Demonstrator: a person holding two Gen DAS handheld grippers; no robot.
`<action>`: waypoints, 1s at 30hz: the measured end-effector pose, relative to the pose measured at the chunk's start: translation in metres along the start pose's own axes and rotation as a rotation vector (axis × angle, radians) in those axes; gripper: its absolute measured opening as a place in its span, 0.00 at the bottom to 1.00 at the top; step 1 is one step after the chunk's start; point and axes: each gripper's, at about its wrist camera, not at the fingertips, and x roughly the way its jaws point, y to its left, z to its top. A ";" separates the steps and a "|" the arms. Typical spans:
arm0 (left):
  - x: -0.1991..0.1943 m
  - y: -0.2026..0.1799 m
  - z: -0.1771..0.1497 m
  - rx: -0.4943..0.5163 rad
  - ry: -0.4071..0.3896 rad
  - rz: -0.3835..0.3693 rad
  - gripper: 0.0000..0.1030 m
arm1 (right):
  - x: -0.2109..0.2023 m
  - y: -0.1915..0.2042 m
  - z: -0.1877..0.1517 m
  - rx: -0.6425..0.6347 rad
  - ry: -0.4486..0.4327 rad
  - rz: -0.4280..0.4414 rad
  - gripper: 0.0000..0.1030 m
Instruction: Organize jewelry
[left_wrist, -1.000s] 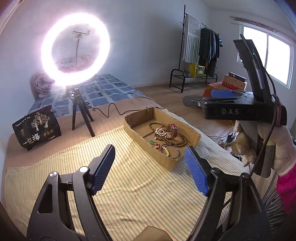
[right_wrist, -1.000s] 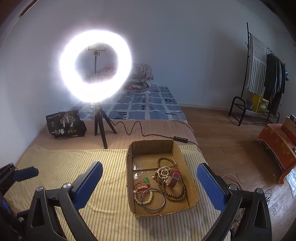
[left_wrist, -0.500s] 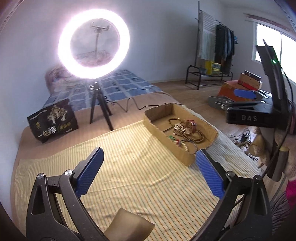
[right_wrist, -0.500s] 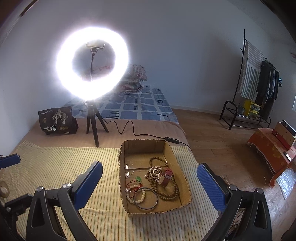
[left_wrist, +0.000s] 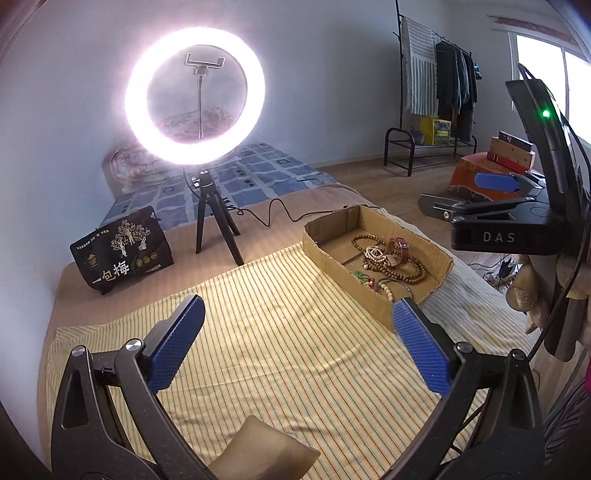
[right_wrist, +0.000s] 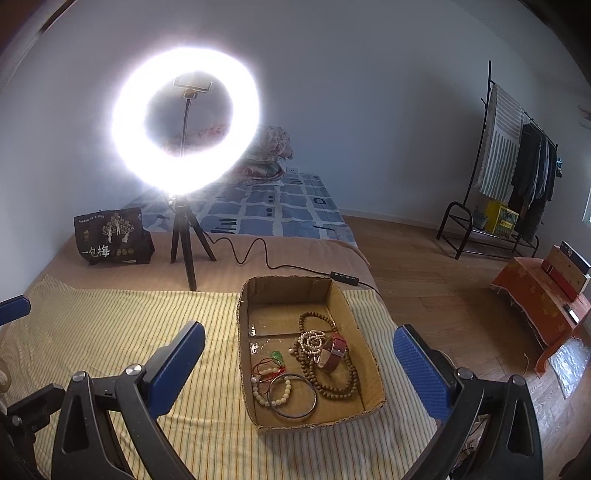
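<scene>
Both grippers, left gripper (left_wrist: 297, 345) and right gripper (right_wrist: 299, 363), gape wide, empty. Risk: tangled beads (right_wrist: 328, 363), frame centre, lifting together from cardboard tray (right_wrist: 245, 354).

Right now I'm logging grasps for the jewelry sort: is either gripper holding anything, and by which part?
Nothing is held. The left gripper and right gripper both stand open, with all the jewelry lying in the cardboard box.

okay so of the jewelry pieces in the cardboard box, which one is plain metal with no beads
The thin silver bangle, at the box's near end. It is one smooth metal ring; the dark wooden strand and the pale bracelets are beaded.
</scene>
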 end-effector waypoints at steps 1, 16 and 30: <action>0.000 0.000 0.000 0.001 0.000 0.000 1.00 | 0.001 0.001 0.000 -0.002 0.001 0.000 1.00; 0.000 0.001 0.000 0.001 0.004 -0.004 1.00 | 0.004 0.001 -0.001 -0.005 0.004 -0.010 1.00; -0.001 -0.002 -0.001 0.012 0.011 -0.021 1.00 | 0.007 -0.002 -0.006 -0.011 0.011 -0.016 1.00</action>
